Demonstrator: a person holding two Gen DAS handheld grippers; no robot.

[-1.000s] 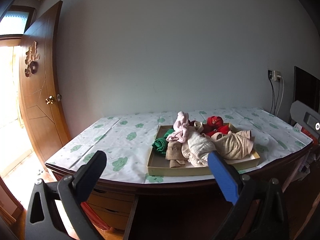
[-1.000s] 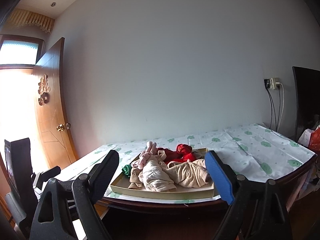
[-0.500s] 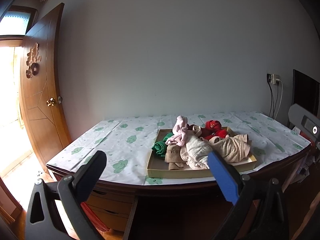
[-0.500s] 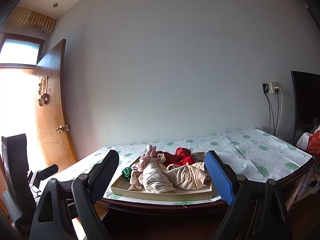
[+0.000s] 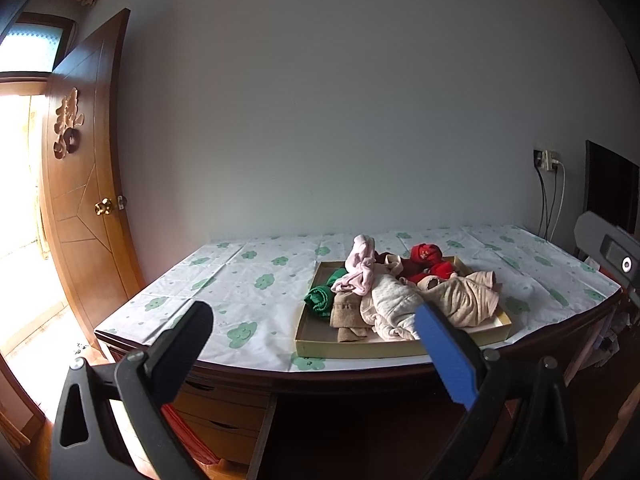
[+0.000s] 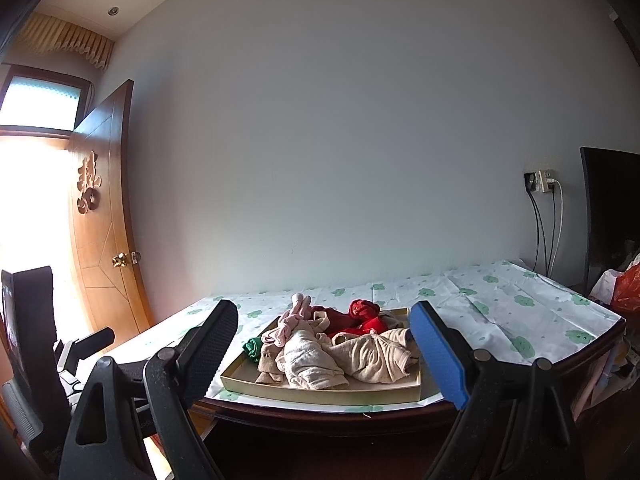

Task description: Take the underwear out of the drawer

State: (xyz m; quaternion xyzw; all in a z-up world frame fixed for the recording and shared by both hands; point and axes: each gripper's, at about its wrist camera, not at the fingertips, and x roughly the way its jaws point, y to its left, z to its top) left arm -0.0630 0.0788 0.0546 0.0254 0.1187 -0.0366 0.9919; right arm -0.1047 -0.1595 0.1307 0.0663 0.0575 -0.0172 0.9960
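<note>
A shallow tan drawer tray sits on the table near its front edge. It holds a pile of underwear: beige pieces, a cream piece, pink, red and green. My left gripper is open and empty, held in front of the table, short of the tray. My right gripper is open and empty, also short of the tray.
The table carries a white cloth with green clouds. Wooden drawers sit under its left side. An open wooden door stands at left. Wall socket with cables and a dark screen at right. A black chair is at far left.
Both grippers have tilted up and drawn back slightly, so the table and tray sit lower in both views. The jaws stay open. The clothes have not moved.
</note>
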